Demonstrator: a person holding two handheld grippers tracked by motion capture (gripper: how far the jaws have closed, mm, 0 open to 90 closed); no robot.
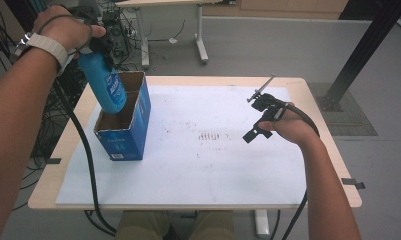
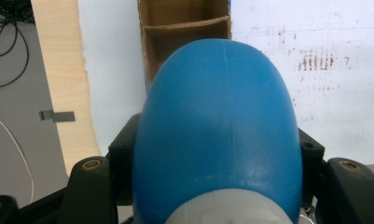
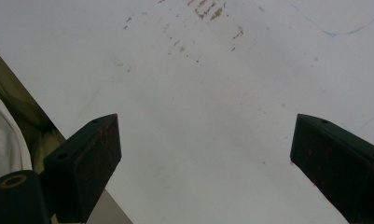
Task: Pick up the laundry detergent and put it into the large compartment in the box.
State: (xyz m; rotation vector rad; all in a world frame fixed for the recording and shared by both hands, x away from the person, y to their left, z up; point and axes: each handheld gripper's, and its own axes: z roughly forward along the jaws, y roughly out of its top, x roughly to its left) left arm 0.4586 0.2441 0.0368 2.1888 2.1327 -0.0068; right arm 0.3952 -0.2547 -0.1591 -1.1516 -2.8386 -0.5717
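Note:
A blue plastic bottle [image 1: 107, 85] hangs bottom-down over an open blue cardboard box [image 1: 137, 120] at the table's left. My left gripper [image 1: 97, 46] is shut on the bottle near its neck. In the left gripper view the bottle [image 2: 217, 126] sits between the black jaws, its white cap [image 2: 222, 212] at the bottom, and the box's cardboard compartments [image 2: 184, 32] lie beyond it. The bottle's base dips into the box's far compartment. My right gripper [image 1: 254, 131] hovers over the white mat at the right. Its jaws stand wide apart with nothing between them; its pads [image 3: 89, 163] look rust-stained.
A white mat [image 1: 188, 165] covers most of the wooden table [image 1: 53, 165] and carries brown smudges [image 1: 213, 136] near its middle. A black cable [image 1: 88, 165] trails off the left front edge. Another table's legs [image 1: 202, 45] and tangled cables stand on the floor behind.

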